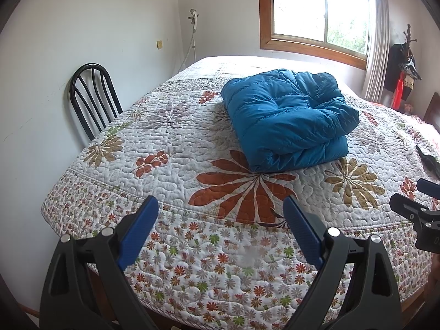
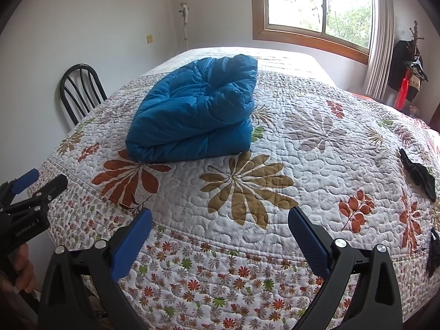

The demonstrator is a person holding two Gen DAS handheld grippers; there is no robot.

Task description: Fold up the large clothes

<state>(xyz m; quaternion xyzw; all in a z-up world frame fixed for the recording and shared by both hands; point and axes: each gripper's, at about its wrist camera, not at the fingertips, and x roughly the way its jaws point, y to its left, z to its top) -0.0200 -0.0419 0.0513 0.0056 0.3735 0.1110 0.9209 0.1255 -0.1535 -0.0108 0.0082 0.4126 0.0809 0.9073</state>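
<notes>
You are facing one wide bed under a white quilted bedspread printed with rust, tan and grey flowers (image 1: 170, 165), and it is taking up most of both views. One folded, puffy blue quilted jacket (image 1: 286, 121) is lying on it, well in from the near edge and toward the left half of the bed as the right wrist view shows it. One black metal spindle-back chair (image 1: 90, 96) is standing against the wall just beside the bed's left edge. Two small black cloth pieces (image 2: 419, 174) are lying near the right edge. Wide bare quilt is lying between the near hem and the jacket, and more is spreading to the jacket's right.

You are holding your left tool (image 1: 221, 229) tilted downward over the near hem, its blue pads standing wide apart with nothing between them. Your right tool (image 2: 220, 239) is hovering the same way just beside it, also spread wide and empty, well apart from the jacket.
</notes>
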